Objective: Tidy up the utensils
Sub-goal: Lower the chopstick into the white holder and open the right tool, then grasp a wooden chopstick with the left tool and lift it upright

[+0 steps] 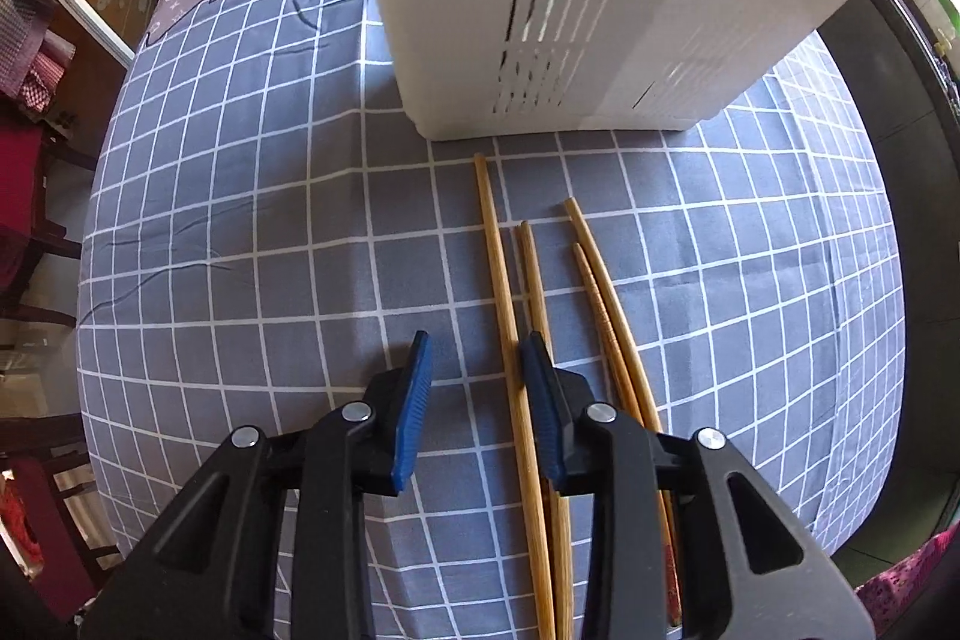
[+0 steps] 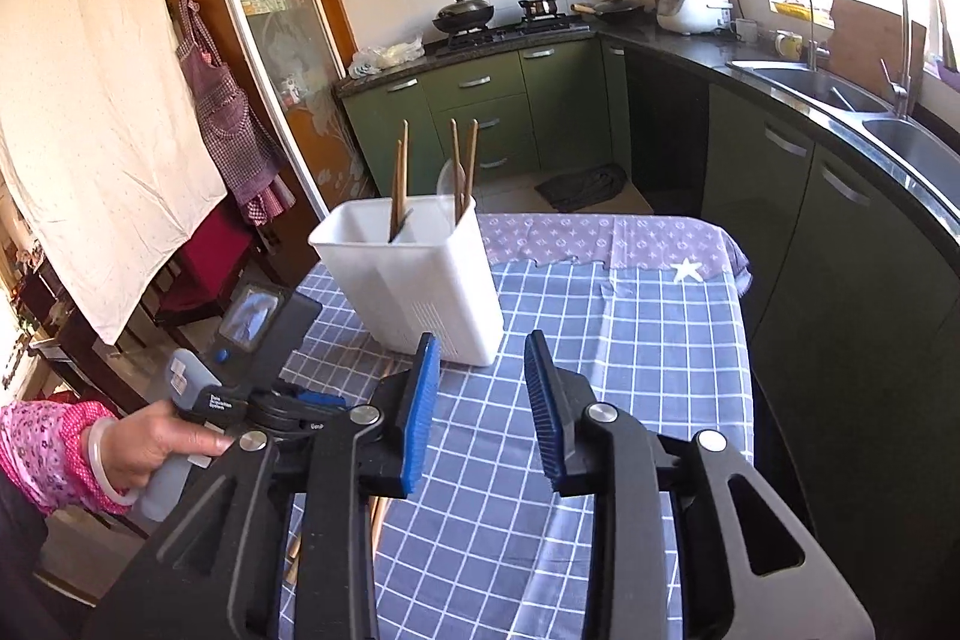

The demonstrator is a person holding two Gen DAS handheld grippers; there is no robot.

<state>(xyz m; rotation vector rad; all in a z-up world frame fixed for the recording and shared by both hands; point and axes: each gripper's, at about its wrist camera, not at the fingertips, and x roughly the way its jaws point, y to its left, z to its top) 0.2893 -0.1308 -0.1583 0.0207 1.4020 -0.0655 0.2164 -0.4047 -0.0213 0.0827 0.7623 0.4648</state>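
Four wooden chopsticks [image 1: 510,316] lie side by side on the checked tablecloth [image 1: 240,220], just in front of the white holder [image 1: 540,10]. Three more chopsticks [image 2: 456,166] already stand in the holder. This looks like the picking-up step. The left gripper [image 1: 474,364] points down, its jaws apart and holding nothing. One stick lies between them, right beside the right-hand jaw. Next it likely needs to go lower and squeeze. The right gripper [image 2: 480,370] is also apart and empty.

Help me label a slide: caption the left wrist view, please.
Left gripper, jaws apart, hangs over wooden chopsticks lying on a checked tablecloth before a white utensil holder.
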